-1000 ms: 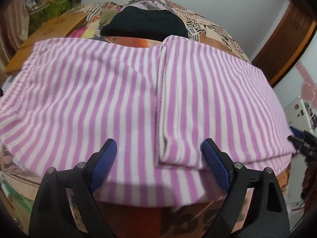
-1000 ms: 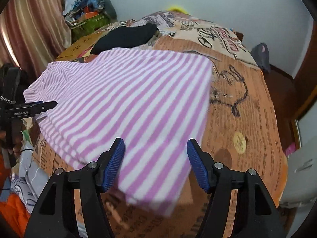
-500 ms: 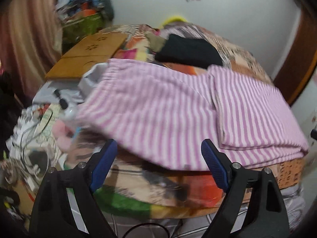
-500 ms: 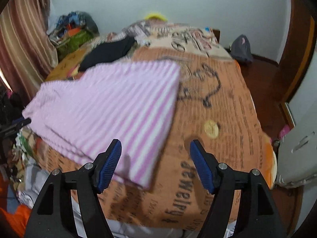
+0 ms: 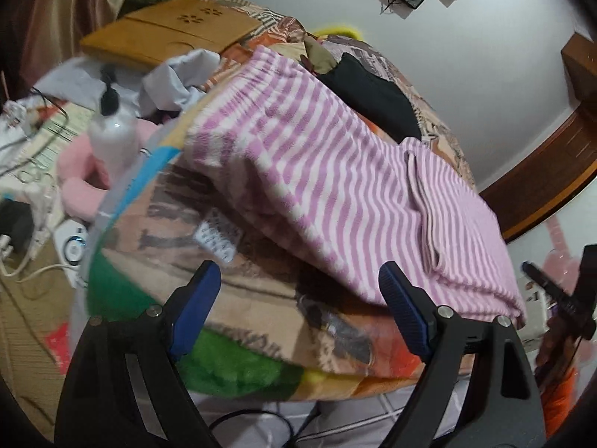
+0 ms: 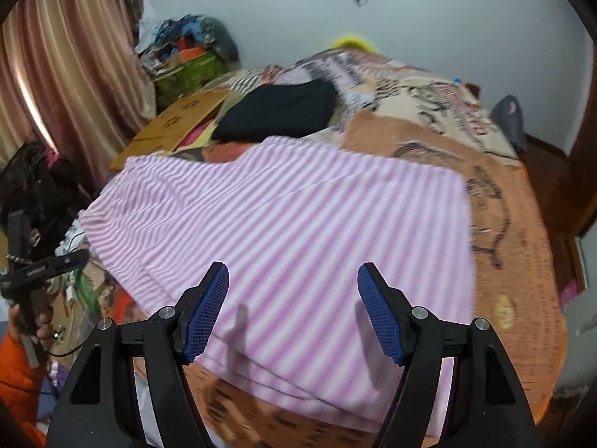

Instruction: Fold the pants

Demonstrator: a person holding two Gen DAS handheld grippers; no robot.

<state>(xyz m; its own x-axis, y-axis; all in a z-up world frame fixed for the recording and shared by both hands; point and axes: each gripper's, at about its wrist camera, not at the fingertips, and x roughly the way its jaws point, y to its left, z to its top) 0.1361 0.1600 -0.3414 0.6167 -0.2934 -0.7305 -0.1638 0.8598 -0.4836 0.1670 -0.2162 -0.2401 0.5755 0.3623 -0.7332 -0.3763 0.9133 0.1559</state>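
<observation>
The pink-and-white striped pants lie folded flat on the patterned bedspread. In the left wrist view the pants run up and to the right, with a folded leg edge on top. My left gripper is open over the bed's near edge, just short of the pants' near hem, with nothing between its fingers. My right gripper is open above the near part of the pants, its blue pads clear of the cloth. A hand holds the left gripper off the bed's left side.
A black garment lies beyond the pants, with a wooden board to its left. Beside the bed are a white bottle, a pink cushion, cables and chargers. A curtain hangs at the left.
The left gripper has slid left along the bed's edge and rolled, so the pants now sit up and to the right. The right gripper swung right, then back over the pants.
</observation>
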